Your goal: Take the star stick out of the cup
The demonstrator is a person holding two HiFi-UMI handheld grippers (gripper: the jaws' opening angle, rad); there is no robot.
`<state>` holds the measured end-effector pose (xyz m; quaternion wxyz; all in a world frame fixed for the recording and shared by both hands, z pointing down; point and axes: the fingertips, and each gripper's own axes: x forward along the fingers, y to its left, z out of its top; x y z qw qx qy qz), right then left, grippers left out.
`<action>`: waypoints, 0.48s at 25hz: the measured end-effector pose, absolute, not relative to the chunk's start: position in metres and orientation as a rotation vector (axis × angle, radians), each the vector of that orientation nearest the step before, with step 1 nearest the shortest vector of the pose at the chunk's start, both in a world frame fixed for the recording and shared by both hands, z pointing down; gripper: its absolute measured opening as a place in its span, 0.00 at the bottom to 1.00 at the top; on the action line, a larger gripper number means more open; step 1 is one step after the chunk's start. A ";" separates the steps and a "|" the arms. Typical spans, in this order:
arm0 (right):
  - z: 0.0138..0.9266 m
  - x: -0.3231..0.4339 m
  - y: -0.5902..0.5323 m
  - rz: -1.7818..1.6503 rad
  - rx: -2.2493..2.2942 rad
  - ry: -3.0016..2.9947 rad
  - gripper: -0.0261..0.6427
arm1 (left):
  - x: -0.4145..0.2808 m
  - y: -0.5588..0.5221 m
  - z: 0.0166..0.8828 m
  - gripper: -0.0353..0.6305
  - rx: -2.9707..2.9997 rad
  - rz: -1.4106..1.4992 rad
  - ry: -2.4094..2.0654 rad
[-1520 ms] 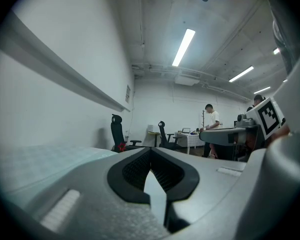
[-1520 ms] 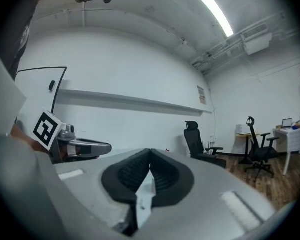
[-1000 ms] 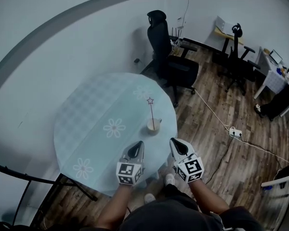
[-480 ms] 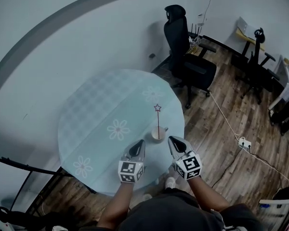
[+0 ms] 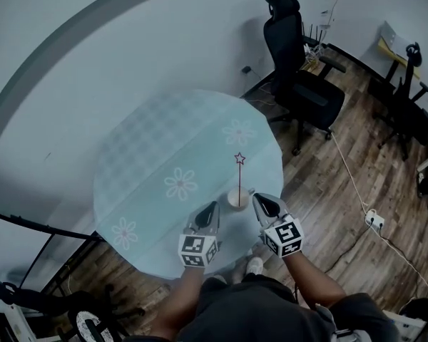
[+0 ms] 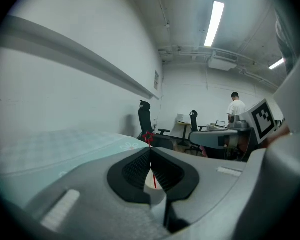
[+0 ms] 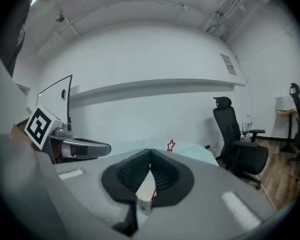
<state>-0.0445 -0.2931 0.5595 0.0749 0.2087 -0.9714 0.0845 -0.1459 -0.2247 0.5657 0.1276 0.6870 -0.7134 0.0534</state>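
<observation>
A small pale cup (image 5: 237,199) stands near the front edge of the round table (image 5: 150,148), which has a light teal cloth with daisies. A thin red stick topped by an outline star (image 5: 239,158) rises from the cup. My left gripper (image 5: 213,207) is just left of the cup and my right gripper (image 5: 258,199) just right of it; both are shut and hold nothing. In the left gripper view the star (image 6: 148,137) shows above the closed jaw tips. In the right gripper view the star (image 7: 170,145) sits slightly right of the tips, with the left gripper (image 7: 82,147) beside it.
A black office chair (image 5: 299,84) stands behind the table on the wood floor. A cable and power strip (image 5: 374,219) lie at the right. A black metal frame (image 5: 43,226) is at the lower left. A person (image 6: 235,104) stands far off by desks.
Both grippers have moved forward and now flank the cup. The head view has shifted, so the table and chair sit further right in the picture.
</observation>
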 end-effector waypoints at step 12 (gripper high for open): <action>0.586 -0.079 -0.304 0.283 0.594 -2.859 0.04 | -0.180 -0.240 0.589 0.06 1.926 0.119 -2.069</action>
